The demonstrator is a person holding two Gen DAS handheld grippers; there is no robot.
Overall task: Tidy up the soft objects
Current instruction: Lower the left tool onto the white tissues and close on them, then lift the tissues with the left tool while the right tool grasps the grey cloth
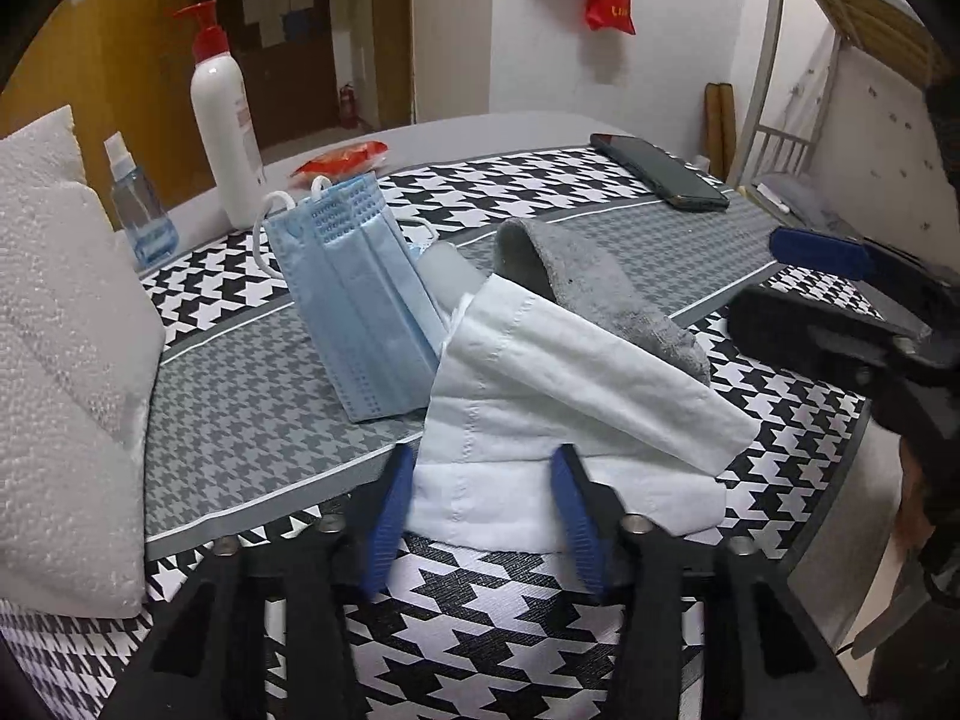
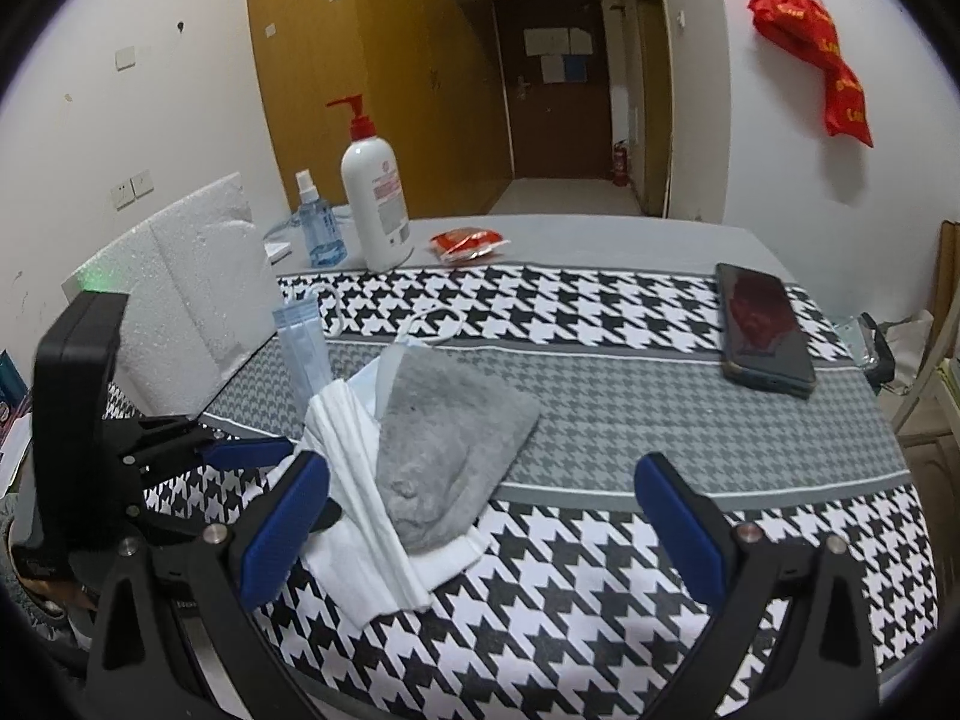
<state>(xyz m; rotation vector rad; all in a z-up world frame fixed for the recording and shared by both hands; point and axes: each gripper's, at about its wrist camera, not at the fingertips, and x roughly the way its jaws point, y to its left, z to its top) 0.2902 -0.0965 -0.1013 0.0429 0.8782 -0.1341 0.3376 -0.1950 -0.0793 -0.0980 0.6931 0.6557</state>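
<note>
A white folded tissue (image 1: 540, 414) lies on the houndstooth cloth, partly lifted, with a grey sock (image 1: 594, 294) draped over its far side. A blue face mask (image 1: 354, 300) stands up beside them. My left gripper (image 1: 483, 510) is open, its blue pads on either side of the tissue's near edge. In the right wrist view the sock (image 2: 444, 450) rests on the tissue (image 2: 366, 516), the mask (image 2: 303, 348) behind. My right gripper (image 2: 483, 522) is open wide, the pile just inside its left finger. The left gripper (image 2: 240, 450) shows at the left there.
A white foam block (image 1: 54, 360) stands at the left. A pump bottle (image 1: 225, 120), a small blue spray bottle (image 1: 141, 210) and a red packet (image 1: 342, 159) stand at the back. A black phone (image 1: 660, 171) lies far right. The table edge (image 2: 918, 510) runs at the right.
</note>
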